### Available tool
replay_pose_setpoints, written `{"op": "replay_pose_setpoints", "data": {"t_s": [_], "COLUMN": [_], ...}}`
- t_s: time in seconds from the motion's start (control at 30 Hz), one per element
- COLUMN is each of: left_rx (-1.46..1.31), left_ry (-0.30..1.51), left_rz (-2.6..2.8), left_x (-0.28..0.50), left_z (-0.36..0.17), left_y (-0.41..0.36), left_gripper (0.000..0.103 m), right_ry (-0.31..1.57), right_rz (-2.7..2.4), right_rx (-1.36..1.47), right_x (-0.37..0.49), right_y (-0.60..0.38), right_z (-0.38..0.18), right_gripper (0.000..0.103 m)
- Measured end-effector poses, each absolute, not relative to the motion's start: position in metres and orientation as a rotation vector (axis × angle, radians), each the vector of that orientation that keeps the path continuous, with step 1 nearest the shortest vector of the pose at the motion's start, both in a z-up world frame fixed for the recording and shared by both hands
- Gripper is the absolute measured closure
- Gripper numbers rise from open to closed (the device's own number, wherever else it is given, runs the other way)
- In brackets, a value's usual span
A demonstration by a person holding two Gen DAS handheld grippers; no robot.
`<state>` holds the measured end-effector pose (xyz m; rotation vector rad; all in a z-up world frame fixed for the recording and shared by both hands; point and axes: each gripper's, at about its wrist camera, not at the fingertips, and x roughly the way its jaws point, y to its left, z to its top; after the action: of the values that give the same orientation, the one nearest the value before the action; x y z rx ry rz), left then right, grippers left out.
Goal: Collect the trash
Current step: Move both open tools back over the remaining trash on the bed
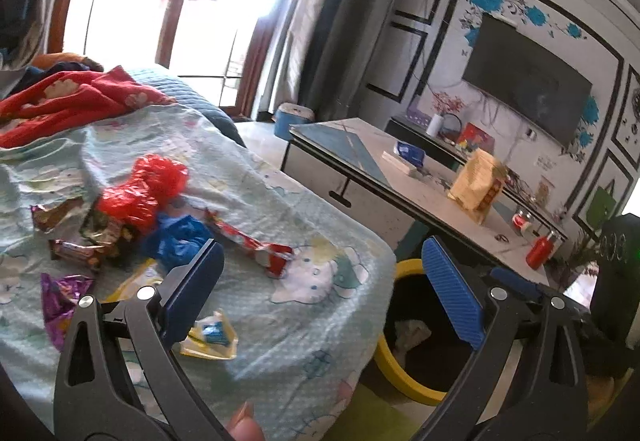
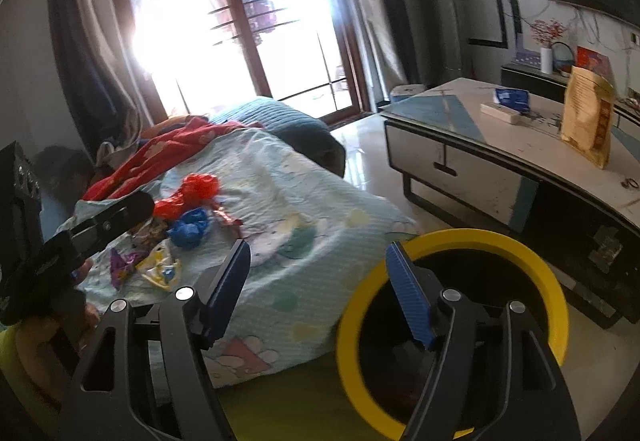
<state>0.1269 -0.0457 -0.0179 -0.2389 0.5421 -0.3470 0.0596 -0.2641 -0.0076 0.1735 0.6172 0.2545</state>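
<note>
Trash lies on a light blue cartoon bed sheet [image 1: 280, 321]: a crumpled red plastic bag [image 1: 148, 189], a blue plastic bag [image 1: 180, 237], a red snack wrapper [image 1: 256, 245], a purple wrapper [image 1: 60, 301], a yellow wrapper [image 1: 212, 337] and brown wrappers [image 1: 76, 249]. My left gripper [image 1: 324, 281] is open and empty above the bed's edge, right of the pile. A yellow-rimmed black bin [image 2: 452, 321] stands on the floor beside the bed; it also shows in the left wrist view [image 1: 400, 353]. My right gripper [image 2: 320, 281] is open and empty, its right finger over the bin's rim.
A red patterned blanket [image 1: 68, 101] lies at the bed's far end. A low coffee table [image 2: 500, 145] right of the bin holds a gold paper bag [image 2: 588, 121], a blue packet and red bottles [image 1: 540, 249]. A TV [image 1: 524, 85] hangs on the wall.
</note>
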Motion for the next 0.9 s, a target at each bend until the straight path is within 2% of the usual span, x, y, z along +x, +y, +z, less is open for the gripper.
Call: {"op": "replay_pose_setpoints", "data": {"t_s": [0.9], "left_rx": [-0.396], "left_ry": [0.474], "left_rz": [-0.121], "left_x": [0.141], "left_z": [-0.011], "left_y": [0.065], "left_gripper": [0.012], "right_ry": [0.663], "right_rz": [0.476], "right_rx": [0.046], "right_x": [0.085], "right_y": [-0.152], "right_z": [-0.008], "right_gripper": [0.035]}}
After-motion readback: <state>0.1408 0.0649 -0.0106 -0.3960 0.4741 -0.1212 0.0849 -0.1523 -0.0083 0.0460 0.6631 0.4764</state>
